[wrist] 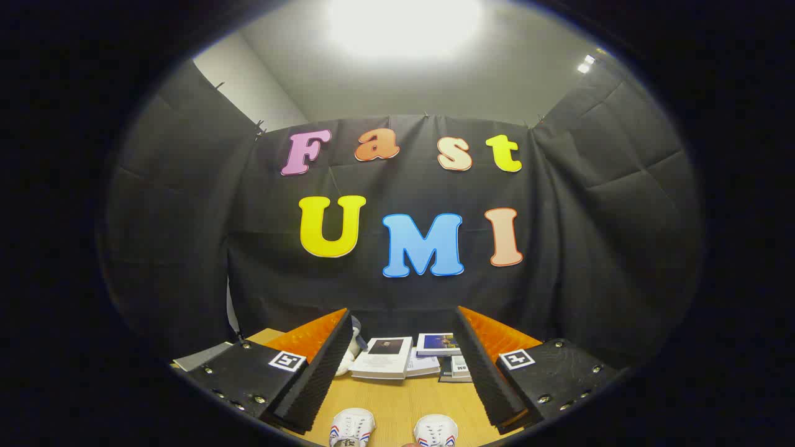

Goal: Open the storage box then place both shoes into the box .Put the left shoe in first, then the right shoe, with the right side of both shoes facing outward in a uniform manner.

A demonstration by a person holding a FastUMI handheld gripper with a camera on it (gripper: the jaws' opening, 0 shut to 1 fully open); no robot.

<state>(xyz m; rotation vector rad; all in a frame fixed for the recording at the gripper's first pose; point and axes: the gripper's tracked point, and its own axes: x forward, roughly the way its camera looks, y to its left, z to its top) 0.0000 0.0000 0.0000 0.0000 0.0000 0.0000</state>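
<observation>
The gripper (404, 366) is spread wide and holds nothing, its fingers (317, 366) framing the wooden table (397, 403) — and two white shoes (351, 428) sit on that table between the fingers at their near end, side by side but apart. Their toes appear to point away toward the books (385, 357) further along the table, long axes running the same way. They look light and soft — a grip at the heel collar or sidewall seems best.

Gripper (404, 366) fingers spread wide over the table (397, 403). Two shoes (351, 428) side by side on it, near, between the fingers. Books (384, 357) stacked farther back, toward the wall.
</observation>
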